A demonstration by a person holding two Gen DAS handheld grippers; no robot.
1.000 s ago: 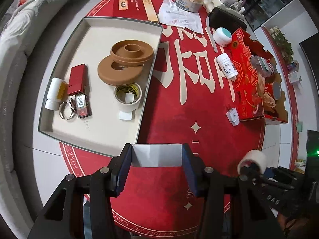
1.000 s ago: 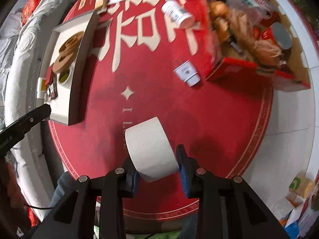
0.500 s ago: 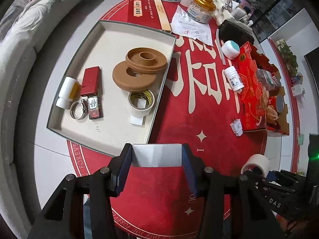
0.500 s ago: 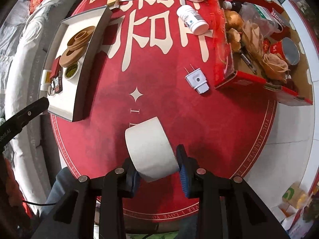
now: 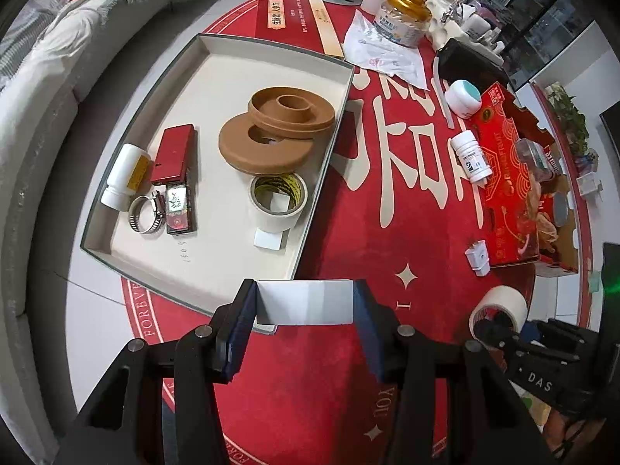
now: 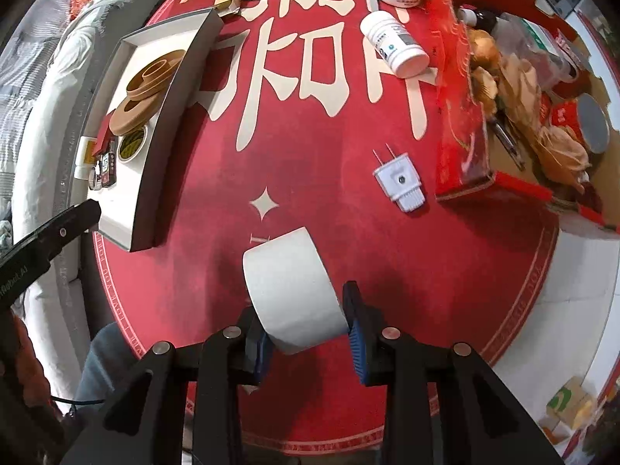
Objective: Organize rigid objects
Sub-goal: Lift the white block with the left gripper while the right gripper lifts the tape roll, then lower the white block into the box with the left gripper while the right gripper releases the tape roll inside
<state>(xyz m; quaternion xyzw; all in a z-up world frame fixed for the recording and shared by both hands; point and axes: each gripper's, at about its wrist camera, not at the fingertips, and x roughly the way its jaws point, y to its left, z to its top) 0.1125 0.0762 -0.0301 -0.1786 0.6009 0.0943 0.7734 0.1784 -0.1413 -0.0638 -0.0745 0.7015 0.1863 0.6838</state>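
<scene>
We're mid-carry: right claw (image 6: 306,329) clamps the white tape roll (image 6: 292,294) above the red mat; left claw (image 5: 304,316) pinches a white card (image 5: 306,302). Next, probably lower both into the tray (image 5: 217,267).

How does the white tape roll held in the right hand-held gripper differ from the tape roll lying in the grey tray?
The plain white tape roll is clamped in the right hand-held gripper above the rug; the yellow-cored tape roll rests flat in the grey tray. The held roll lies on its side; the tray roll's hole faces up. Both are pale tape rings.
</scene>
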